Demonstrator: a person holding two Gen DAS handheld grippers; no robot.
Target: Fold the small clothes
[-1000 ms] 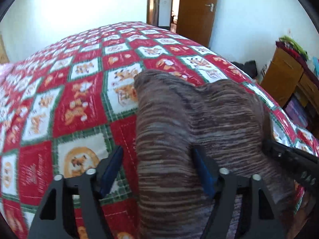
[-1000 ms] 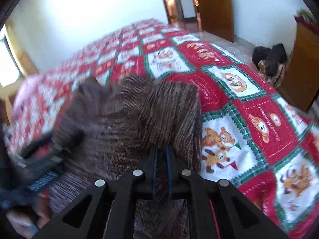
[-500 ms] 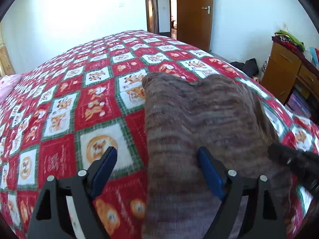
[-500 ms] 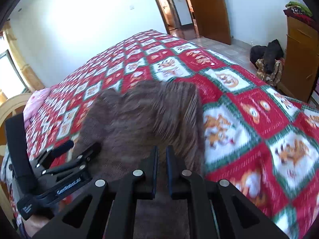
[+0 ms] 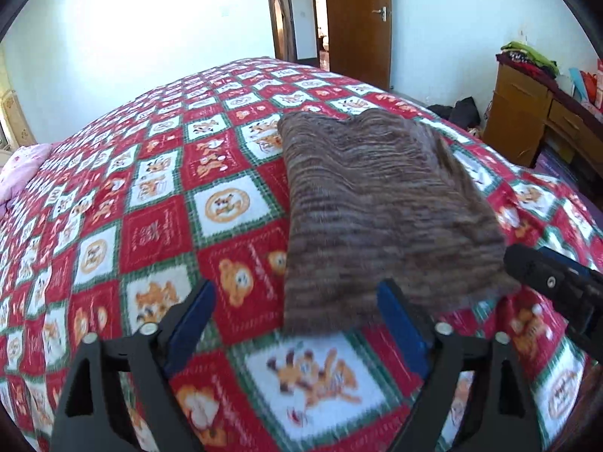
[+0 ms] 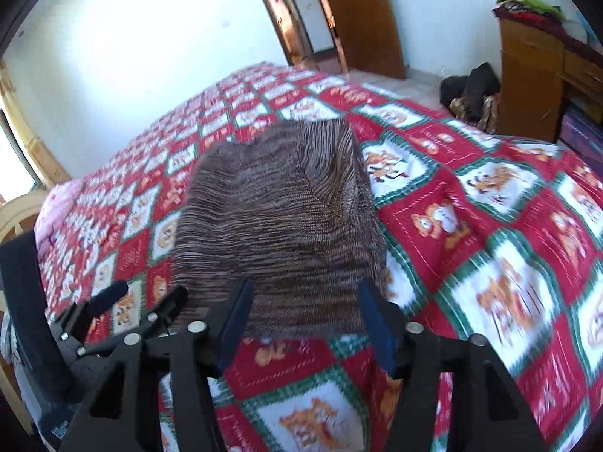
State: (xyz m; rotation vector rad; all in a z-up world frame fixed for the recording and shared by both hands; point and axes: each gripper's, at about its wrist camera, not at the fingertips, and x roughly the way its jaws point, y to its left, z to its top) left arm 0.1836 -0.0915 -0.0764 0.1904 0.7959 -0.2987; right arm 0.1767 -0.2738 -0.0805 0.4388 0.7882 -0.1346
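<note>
A folded brown striped knit garment lies flat on the red, white and green bear-pattern bedspread; it also shows in the right wrist view. My left gripper is open and empty, just behind the garment's near edge. My right gripper is open and empty, also just behind the near edge. The right gripper's black body shows at the right of the left wrist view; the left gripper shows at the lower left of the right wrist view.
A wooden desk with piled clothes stands right of the bed. Dark clothes lie on the floor near it. A brown door is behind the bed. A pink pillow lies at the far left.
My right gripper has opened and let go of the garment. Both grippers have drawn back toward me, and the garment now lies flat on the bed.
</note>
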